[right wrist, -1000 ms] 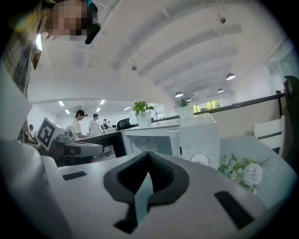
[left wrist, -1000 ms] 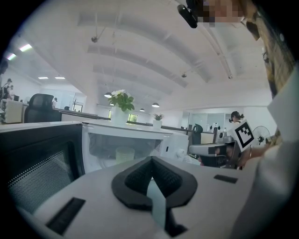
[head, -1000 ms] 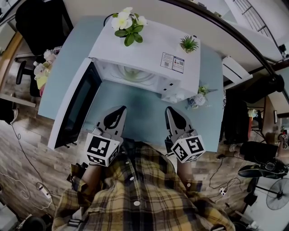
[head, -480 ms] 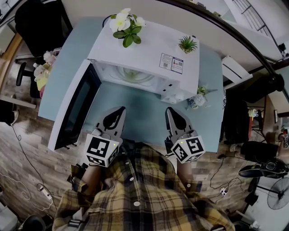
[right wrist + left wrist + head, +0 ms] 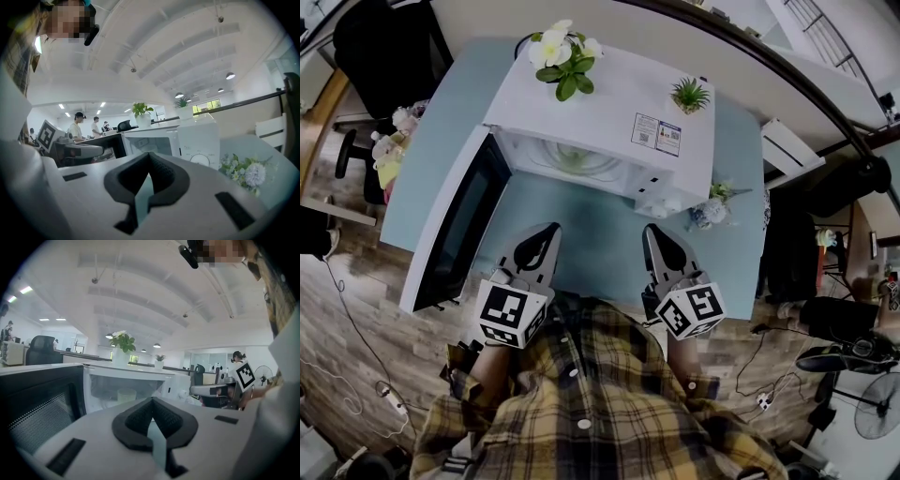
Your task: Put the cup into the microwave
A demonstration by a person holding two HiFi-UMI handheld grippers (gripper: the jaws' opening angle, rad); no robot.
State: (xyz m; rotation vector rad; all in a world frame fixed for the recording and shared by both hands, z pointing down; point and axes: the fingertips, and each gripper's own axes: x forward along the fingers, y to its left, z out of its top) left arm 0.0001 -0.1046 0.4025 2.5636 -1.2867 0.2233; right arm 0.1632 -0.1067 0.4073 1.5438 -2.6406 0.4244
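A white microwave (image 5: 609, 98) stands on the blue table (image 5: 581, 234) with its door (image 5: 455, 225) swung open to the left. In the left gripper view a pale cup (image 5: 126, 395) sits inside the lit cavity, on the left of the microwave (image 5: 136, 373). My left gripper (image 5: 551, 228) and right gripper (image 5: 652, 228) rest side by side over the table in front of the opening, well short of it. Both are shut with nothing between the pads, as the left gripper (image 5: 152, 399) and right gripper (image 5: 150, 154) show in their own views. From the head view the cup cannot be made out.
A white flower pot (image 5: 562, 52) and a small green plant (image 5: 691, 91) stand on top of the microwave. A little bouquet (image 5: 711, 206) lies on the table to its right. The open door (image 5: 37, 399) juts out on the left. A black chair (image 5: 380, 47) is behind the table.
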